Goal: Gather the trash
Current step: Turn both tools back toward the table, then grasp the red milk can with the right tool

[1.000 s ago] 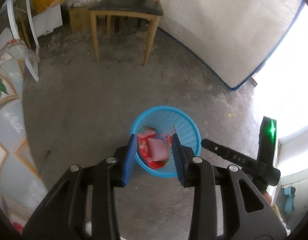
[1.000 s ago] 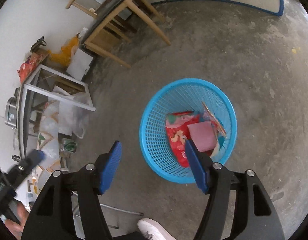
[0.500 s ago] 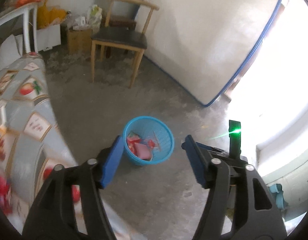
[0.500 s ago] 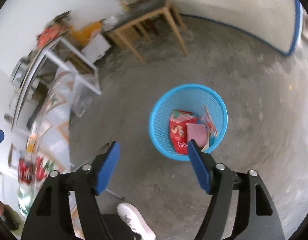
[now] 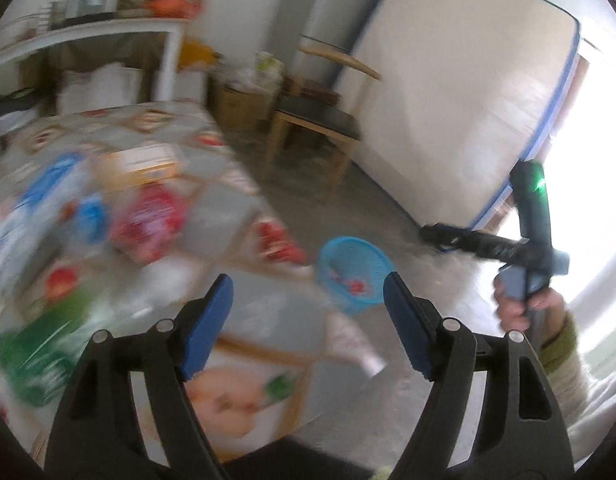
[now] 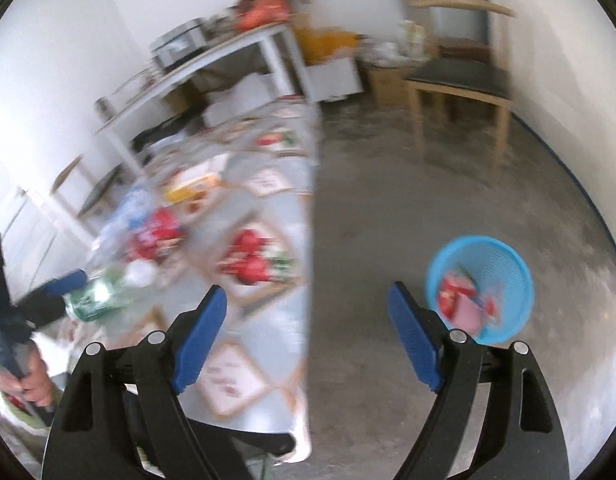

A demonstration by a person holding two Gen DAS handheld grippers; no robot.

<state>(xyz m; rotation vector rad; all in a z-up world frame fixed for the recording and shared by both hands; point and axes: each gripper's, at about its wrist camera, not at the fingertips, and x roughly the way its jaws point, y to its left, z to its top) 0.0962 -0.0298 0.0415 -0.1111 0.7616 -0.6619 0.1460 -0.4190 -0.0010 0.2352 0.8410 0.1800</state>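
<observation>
We are between loads: both the left gripper and right gripper have just been opening, fingers released, nothing between them. The blue basket sits on the floor at lower right. Next we pick a wrapper off the cluttered surface at left.

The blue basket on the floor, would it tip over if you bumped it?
Probably yes. The blue basket looks like thin plastic mesh, so likely light. It holds only a few wrappers, adding little weight. It narrows toward the bottom, so a bump might slide or tip it.
</observation>
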